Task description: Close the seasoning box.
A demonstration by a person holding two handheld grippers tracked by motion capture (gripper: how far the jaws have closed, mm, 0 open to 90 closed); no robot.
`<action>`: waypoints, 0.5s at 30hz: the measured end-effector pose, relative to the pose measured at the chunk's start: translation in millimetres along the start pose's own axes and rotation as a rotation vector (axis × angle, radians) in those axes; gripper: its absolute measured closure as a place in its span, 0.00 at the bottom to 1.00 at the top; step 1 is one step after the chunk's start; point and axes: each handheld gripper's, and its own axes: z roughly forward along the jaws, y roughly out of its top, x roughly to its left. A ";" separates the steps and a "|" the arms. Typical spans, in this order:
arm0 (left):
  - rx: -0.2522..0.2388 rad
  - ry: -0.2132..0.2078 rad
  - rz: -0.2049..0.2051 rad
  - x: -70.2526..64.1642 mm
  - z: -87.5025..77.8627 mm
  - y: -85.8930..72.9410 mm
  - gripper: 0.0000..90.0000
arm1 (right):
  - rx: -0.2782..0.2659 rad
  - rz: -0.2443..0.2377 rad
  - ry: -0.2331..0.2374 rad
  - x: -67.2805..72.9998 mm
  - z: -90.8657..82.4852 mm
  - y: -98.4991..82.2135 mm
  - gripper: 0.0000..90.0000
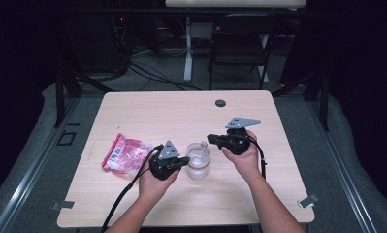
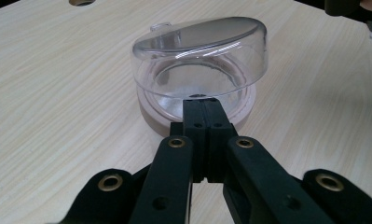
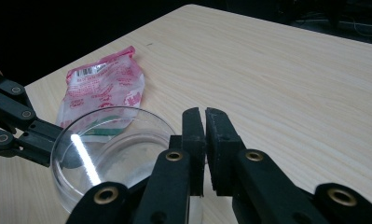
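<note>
The left gripper (image 2: 203,105), jaws pressed together, touches the near rim of the clear cup (image 2: 200,70) (on the wooden table (image 2: 58,93)).

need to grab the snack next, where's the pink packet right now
In the high view the pink packet lies flat on the table's left half, just left of the left gripper and the clear cup.

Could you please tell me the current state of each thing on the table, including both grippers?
Clear plastic cup: upright, open-topped, its lower part cloudy.
Pink snack bag: lying flat and crumpled, left of the cup.
Left gripper: jaws shut, tips at the cup's near wall.
Right gripper: jaws almost together, nothing between them, beside the cup's rim.
</note>
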 end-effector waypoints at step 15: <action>0.020 0.022 -0.016 4.8 -7.6 -15.2 0.98 | 0.000 -0.002 -0.004 -0.1 -0.2 -0.1 0.95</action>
